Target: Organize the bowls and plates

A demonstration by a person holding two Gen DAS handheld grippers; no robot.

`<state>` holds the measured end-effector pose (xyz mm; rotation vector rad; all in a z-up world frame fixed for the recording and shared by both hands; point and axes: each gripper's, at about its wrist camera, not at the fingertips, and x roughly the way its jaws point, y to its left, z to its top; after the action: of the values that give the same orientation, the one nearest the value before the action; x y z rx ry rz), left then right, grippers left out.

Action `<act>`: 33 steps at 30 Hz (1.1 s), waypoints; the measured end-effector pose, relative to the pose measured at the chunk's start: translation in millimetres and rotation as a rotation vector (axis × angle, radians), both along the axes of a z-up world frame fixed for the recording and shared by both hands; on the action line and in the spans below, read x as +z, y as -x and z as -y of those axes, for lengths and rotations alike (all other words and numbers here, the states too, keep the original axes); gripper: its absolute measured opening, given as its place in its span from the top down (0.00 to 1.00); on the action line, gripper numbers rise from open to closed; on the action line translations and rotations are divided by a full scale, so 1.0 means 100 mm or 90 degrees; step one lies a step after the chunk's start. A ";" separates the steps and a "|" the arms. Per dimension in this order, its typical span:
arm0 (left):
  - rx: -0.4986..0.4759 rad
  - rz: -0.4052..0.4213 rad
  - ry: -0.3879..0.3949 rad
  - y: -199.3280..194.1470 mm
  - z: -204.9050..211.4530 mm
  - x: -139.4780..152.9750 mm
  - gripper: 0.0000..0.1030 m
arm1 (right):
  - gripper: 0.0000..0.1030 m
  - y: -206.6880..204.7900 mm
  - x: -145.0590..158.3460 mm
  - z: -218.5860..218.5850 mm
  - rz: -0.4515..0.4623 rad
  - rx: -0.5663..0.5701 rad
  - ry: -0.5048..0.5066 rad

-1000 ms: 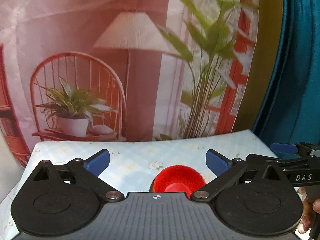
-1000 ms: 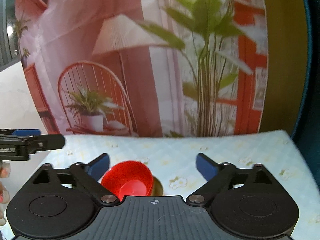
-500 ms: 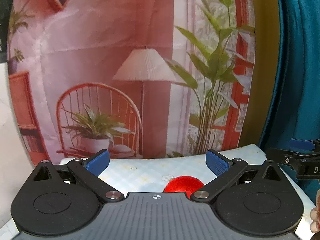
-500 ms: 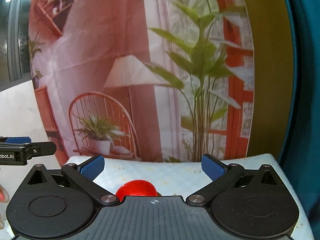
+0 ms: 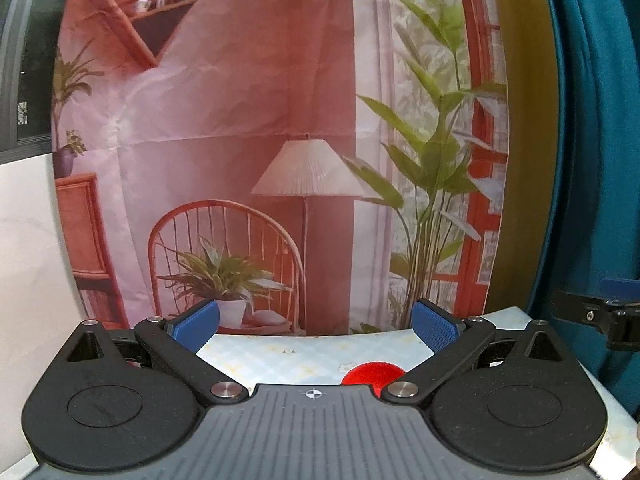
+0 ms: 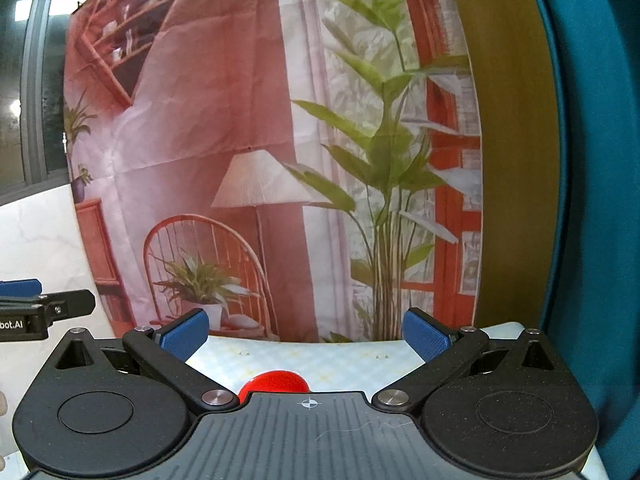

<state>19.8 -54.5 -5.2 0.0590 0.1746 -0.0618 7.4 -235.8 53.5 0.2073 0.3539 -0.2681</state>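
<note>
A red bowl [image 5: 373, 374] sits on the floral tablecloth [image 5: 304, 354]; only its far rim shows above the gripper body, and it appears again as a red bowl [image 6: 276, 383] in the right wrist view. My left gripper [image 5: 315, 326] is open, held back from the bowl with nothing between its blue pads [image 5: 196, 324]. My right gripper [image 6: 306, 334] is open too, empty, with the bowl low between its fingers [image 6: 424, 338]. Each gripper shows at the edge of the other's view: the right gripper [image 5: 600, 318] and the left gripper [image 6: 36, 312].
A printed backdrop [image 5: 280, 160] of a lamp, chair and plants hangs behind the table's far edge. A teal curtain [image 5: 600, 160] stands on the right, and a white wall [image 6: 36, 240] on the left.
Both grippers have drawn back and tilted up, so the bowl has sunk behind their bodies and more of the backdrop shows. Both stay open.
</note>
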 end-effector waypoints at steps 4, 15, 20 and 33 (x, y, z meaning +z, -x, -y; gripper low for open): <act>0.001 0.015 0.006 0.16 -0.02 0.04 0.00 | 0.00 0.09 0.07 -0.09 0.008 0.006 0.009; 0.029 0.026 0.015 0.27 -0.09 0.09 0.00 | 0.00 0.16 0.19 -0.20 0.024 0.009 0.016; 0.039 0.028 0.016 0.28 -0.08 0.09 0.00 | 0.00 0.14 0.19 -0.23 0.018 0.010 0.018; 0.045 0.035 0.014 0.31 -0.07 0.11 0.00 | 0.00 0.11 0.16 -0.21 0.017 0.005 0.011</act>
<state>-10.8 -47.0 5.3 0.0332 0.1209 0.0088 -3.8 -215.2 69.6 0.1928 0.3265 -0.2598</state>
